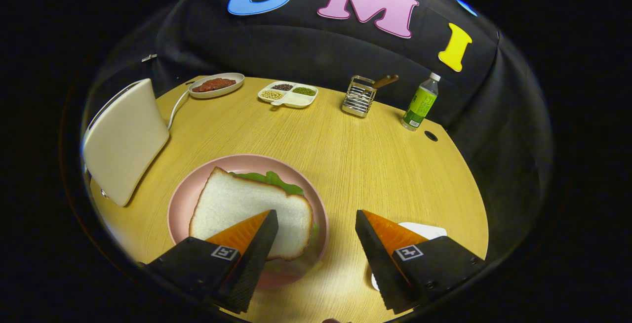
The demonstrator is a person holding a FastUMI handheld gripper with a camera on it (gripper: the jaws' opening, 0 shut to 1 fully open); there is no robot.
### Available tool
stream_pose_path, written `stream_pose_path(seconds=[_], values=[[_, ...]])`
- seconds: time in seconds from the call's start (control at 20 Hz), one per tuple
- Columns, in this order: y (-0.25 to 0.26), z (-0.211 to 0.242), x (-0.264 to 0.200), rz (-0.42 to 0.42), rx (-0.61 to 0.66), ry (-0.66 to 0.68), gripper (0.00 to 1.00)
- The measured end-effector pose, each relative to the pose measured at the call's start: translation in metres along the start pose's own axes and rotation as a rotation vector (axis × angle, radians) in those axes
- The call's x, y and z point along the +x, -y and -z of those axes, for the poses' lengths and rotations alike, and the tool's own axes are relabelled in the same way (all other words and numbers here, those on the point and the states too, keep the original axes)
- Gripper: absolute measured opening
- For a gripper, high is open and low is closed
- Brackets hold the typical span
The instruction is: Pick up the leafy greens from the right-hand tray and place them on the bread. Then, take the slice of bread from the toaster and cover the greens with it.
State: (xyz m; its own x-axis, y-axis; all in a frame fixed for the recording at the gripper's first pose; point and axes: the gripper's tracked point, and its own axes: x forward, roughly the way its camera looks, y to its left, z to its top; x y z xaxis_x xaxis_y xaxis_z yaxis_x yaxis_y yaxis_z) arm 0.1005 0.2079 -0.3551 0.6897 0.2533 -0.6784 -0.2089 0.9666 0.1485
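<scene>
Now my tongs (316, 236) stand wide apart with nothing between the fingers but bare table (375, 165). They grip nothing. My left finger hangs over the near corner of the bread (237, 204); whether it touches the slice I cannot tell. My right finger sits above a white tray (427, 230), most of it hidden behind that finger, so I cannot see what it holds.

Just ahead, the bread lies flat on a pink plate (180, 204), and the greens (274, 181) peek out from under its far edge. So the slice covers the leaves, and what lies beneath them is hidden from me. I judge both steps done: greens laid, top slice on. What is left, I think, is only to draw the tongs back and up without snagging the crust, and perhaps to check the slice sits square.

Left of the plate the toaster (123, 140) stands tilted in my view, its cord trailing toward the back; its slot I cannot see.

Farther off, along the back of the table, sit a dish of red stuff (216, 85), a divided dish of beans (288, 94), a wire rack (359, 97) with a wooden handle in it, and a green bottle (420, 103).
</scene>
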Motion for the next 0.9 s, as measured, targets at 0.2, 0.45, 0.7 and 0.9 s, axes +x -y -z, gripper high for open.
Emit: stream_pose_path(seconds=[0.2,0.45,0.7,0.9], values=[[0.016,-0.008,-0.012,0.033,0.014,0.026,0.99],[0.032,-0.036,-0.045,0.035,0.067,0.09,0.98],[0.037,-0.094,-0.106,-0.001,0.089,0.234,0.98],[0.038,-0.142,-0.16,-0.037,0.097,0.355,0.99]])
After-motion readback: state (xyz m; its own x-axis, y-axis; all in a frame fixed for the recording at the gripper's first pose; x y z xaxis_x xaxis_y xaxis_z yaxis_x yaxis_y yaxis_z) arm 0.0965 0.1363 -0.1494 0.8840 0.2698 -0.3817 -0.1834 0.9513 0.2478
